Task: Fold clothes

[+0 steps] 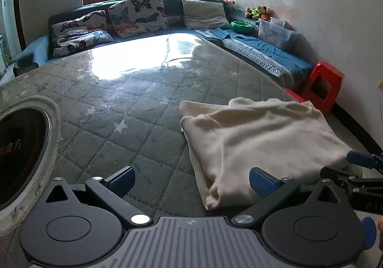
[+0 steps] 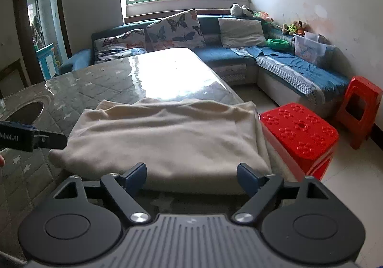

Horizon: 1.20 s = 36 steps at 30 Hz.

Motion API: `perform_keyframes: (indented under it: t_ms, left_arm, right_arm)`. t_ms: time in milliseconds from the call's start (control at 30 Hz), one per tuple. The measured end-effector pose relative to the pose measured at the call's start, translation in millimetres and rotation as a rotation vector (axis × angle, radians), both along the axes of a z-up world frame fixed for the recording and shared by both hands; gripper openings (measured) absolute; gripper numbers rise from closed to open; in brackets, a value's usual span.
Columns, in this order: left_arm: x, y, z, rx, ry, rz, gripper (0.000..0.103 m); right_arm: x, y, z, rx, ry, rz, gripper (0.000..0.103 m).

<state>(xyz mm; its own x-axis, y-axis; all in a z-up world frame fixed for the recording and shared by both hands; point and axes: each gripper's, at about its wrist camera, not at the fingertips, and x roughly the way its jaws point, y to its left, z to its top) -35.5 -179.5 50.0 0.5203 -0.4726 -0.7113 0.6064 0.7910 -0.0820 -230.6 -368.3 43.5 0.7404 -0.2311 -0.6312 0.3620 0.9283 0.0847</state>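
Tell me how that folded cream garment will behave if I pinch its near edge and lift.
The cream garment will likely droop: its edges are soft and rounded. The folded layers may slide apart, since a pinch might catch only the top one. It looks thick, so probably fairly heavy. Both the left gripper and right gripper are open.

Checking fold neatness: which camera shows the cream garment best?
The right wrist view: the folded cream garment lies centred, all edges visible. The left wrist view shows it off to the right, partly hidden by gripper parts.
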Motion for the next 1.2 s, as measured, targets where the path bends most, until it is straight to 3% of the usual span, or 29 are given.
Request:
perform_keyframes:
  t_ms: [500,1200]
  left_arm:
    - [-34,4,-1,0.055,-0.057,0.022,0.103]
    - [-67,-9,-18,0.052,-0.008,-0.021,0.103]
  right_arm:
    - [-19,25,-7,0.016,0.017,-0.079,0.099]
    - [-33,40,-15,-0.010,0.057,-0.123,0.101]
